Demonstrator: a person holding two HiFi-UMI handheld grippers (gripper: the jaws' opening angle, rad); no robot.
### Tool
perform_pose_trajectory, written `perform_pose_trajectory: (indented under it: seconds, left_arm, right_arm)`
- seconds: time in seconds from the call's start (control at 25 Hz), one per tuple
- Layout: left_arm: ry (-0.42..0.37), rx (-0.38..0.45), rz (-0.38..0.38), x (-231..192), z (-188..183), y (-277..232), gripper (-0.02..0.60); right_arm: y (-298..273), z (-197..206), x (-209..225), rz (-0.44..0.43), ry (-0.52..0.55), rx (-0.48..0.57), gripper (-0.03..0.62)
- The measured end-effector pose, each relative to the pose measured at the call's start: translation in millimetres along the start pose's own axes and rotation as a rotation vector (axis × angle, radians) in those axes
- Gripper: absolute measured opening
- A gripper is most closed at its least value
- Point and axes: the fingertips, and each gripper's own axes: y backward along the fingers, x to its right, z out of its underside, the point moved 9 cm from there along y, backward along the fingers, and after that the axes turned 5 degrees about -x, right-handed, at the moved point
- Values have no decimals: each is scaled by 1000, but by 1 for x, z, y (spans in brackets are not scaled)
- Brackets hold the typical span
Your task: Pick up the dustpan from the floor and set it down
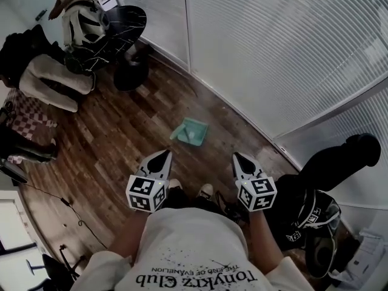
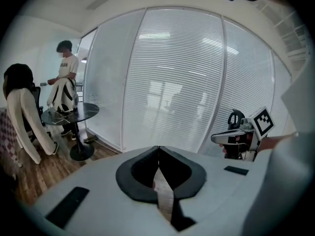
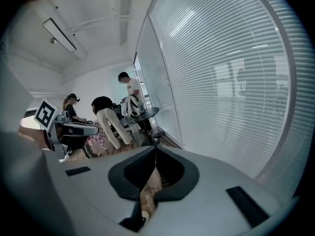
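Wood floor (image 1: pixel 115 135) by slatted blinds (image 1: pixel 273 53): green dustpan (image 1: pixel 191 132), round table (image 1: pixel 124 20) beyond.

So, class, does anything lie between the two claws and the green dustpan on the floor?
Nothing visible does. In the head view, only bare wooden floor separates the dustpan from the left claw and the right claw. Both are shut and empty, and both point toward the dustpan.
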Motion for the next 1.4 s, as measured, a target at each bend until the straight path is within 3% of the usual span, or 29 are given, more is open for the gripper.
perform_pose_trajectory:
  seconds: [0.44,1.0,1.4]
  left_arm:
    - [6,-35,45,-36,-14,-43,23]
    - [-26,-50,128,-155,-72,-105,23]
    - [-35,-109,178,-165,-80,-149,23]
  right_arm:
    - [-36,-14,14,44,-28,-35,26]
    - [-141,-89,14,152,-46,-22,26]
    - [-188,-110,27,133,-4,-87,26]
